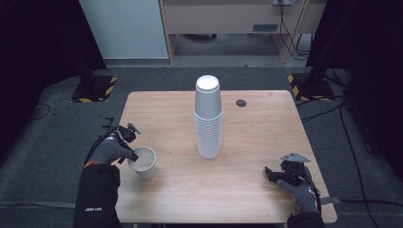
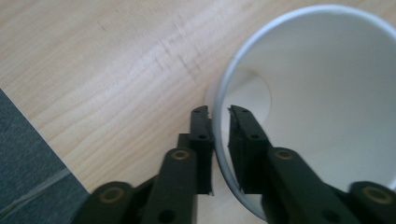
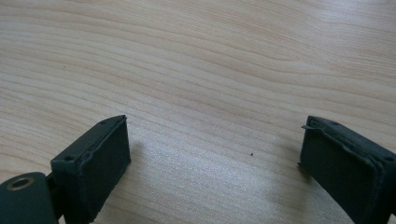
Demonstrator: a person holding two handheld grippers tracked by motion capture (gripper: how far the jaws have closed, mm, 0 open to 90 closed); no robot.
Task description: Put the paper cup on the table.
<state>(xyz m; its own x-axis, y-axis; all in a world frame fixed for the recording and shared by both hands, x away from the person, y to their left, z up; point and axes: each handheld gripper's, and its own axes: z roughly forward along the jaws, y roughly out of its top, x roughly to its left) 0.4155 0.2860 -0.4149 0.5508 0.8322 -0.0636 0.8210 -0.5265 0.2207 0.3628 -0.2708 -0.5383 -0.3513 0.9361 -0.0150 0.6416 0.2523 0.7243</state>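
Left claw [image 2: 219, 116] pinching cup [image 1: 143, 162] rim at lower left of desk [image 1: 256, 133]; right claw [image 3: 212, 158] wide open, lower right.

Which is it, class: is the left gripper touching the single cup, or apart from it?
Touching. In the left gripper view, the left gripper has one jaw inside and one outside the cup, pinching its wall at the rim.

The table [image 1: 247, 190] was pale wood with a smooth, matt grain. The cup [image 1: 143, 162] at lower left and the stack [image 1: 208, 118] at centre looked like white matt paper. Both gloves [image 1: 108, 149] looked like grey knit cloth. The floor [image 1: 43, 156] was rough grey carpet.
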